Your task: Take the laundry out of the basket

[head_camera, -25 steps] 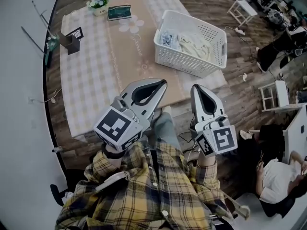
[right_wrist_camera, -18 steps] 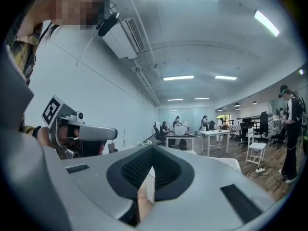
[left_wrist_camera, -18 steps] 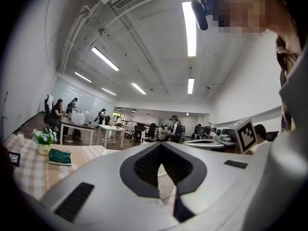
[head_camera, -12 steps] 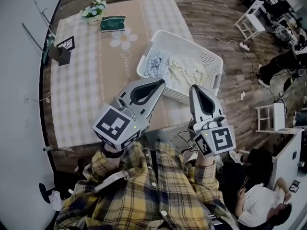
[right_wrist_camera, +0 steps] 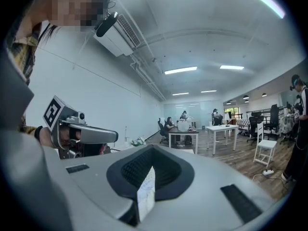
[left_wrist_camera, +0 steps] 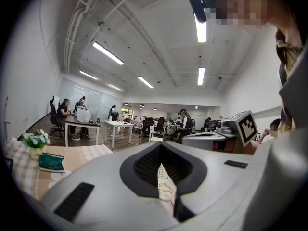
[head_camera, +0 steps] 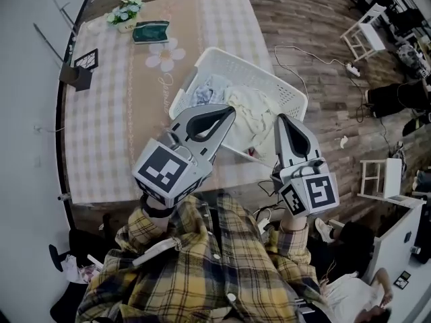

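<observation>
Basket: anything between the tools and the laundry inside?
Nothing visible. The basket is open-topped and the laundry lies exposed, with no lid or cover. The left tool and right tool are both shut and empty, overlapping the basket's near rim in the head view and aimed across the room, not down.

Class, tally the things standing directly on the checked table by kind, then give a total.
basket: 1
flower pot: 1
green case: 1
black stand: 1
Total: 4
</observation>
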Demonstrator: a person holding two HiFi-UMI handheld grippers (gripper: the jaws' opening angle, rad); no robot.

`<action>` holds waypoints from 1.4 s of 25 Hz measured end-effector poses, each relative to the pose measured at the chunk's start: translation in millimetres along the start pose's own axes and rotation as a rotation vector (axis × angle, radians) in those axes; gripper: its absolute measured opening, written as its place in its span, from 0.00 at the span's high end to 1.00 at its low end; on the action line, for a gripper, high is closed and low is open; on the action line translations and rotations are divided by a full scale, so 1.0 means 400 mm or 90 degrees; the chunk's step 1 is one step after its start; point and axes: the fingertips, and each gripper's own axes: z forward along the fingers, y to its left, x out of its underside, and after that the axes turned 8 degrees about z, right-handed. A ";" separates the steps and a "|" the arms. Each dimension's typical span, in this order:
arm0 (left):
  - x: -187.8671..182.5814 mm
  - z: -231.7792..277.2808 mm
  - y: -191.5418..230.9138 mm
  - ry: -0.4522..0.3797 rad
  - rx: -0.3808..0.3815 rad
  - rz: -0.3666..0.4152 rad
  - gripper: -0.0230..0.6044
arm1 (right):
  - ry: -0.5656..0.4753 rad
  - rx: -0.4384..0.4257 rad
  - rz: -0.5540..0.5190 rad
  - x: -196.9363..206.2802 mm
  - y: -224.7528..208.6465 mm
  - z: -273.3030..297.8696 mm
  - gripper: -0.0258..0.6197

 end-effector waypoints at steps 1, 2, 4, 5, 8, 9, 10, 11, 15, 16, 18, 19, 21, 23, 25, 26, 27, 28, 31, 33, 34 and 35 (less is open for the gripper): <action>0.004 0.010 0.000 0.006 0.001 0.000 0.95 | 0.002 0.000 0.004 0.001 -0.012 0.004 0.94; 0.008 0.019 0.000 0.013 0.003 -0.001 0.95 | 0.004 0.000 0.008 0.003 -0.021 0.009 0.94; 0.016 0.037 0.003 0.029 0.009 0.003 0.95 | 0.008 0.001 0.015 0.004 -0.036 0.019 0.94; 0.018 0.047 0.005 0.036 0.013 0.005 0.95 | 0.010 0.001 0.016 0.004 -0.042 0.024 0.94; 0.021 0.077 0.010 0.046 0.029 0.016 0.95 | 0.013 0.005 0.015 0.003 -0.058 0.037 0.94; 0.025 0.086 0.013 0.049 0.034 0.019 0.95 | 0.012 0.009 0.016 0.004 -0.063 0.041 0.94; 0.029 0.095 0.015 0.052 0.040 0.020 0.95 | 0.013 0.011 0.018 0.006 -0.067 0.045 0.94; 0.035 0.104 0.016 0.056 0.045 0.022 0.95 | 0.014 0.011 0.020 0.008 -0.070 0.047 0.94; 0.049 0.136 0.020 0.073 0.063 0.037 0.95 | 0.021 0.013 0.022 0.016 -0.080 0.061 0.94; 0.052 0.141 0.020 0.075 0.067 0.039 0.95 | 0.023 0.014 0.022 0.018 -0.082 0.064 0.94; 0.057 0.149 0.023 0.076 0.071 0.040 0.95 | 0.028 0.014 0.021 0.021 -0.082 0.068 0.94; 0.060 0.154 0.025 0.078 0.072 0.041 0.95 | 0.032 0.012 0.020 0.023 -0.082 0.071 0.94; 0.067 0.163 0.029 0.087 0.076 0.046 0.95 | 0.043 0.007 0.017 0.031 -0.082 0.077 0.94; 0.078 0.171 0.034 0.098 0.079 0.053 0.95 | 0.059 -0.001 0.016 0.042 -0.085 0.084 0.94; 0.089 0.178 0.040 0.110 0.082 0.061 0.95 | 0.075 -0.011 0.016 0.052 -0.089 0.090 0.94; 0.096 0.181 0.043 0.116 0.084 0.064 0.95 | 0.084 -0.016 0.014 0.056 -0.092 0.093 0.94; 0.102 0.185 0.047 0.121 0.084 0.067 0.95 | 0.094 -0.019 0.011 0.061 -0.094 0.095 0.94; 0.109 0.189 0.051 0.126 0.085 0.070 0.95 | 0.103 -0.021 0.005 0.066 -0.097 0.099 0.94; 0.135 0.206 0.055 0.143 0.089 0.076 0.91 | 0.132 -0.021 -0.022 0.088 -0.108 0.104 0.91; 0.155 0.220 0.052 0.158 0.097 0.083 0.90 | 0.156 -0.026 -0.035 0.107 -0.112 0.107 0.91; 0.164 0.227 0.050 0.165 0.103 0.087 0.89 | 0.171 -0.032 -0.041 0.115 -0.112 0.110 0.90; 0.173 0.233 0.048 0.173 0.111 0.093 0.86 | 0.185 -0.041 -0.046 0.123 -0.110 0.112 0.87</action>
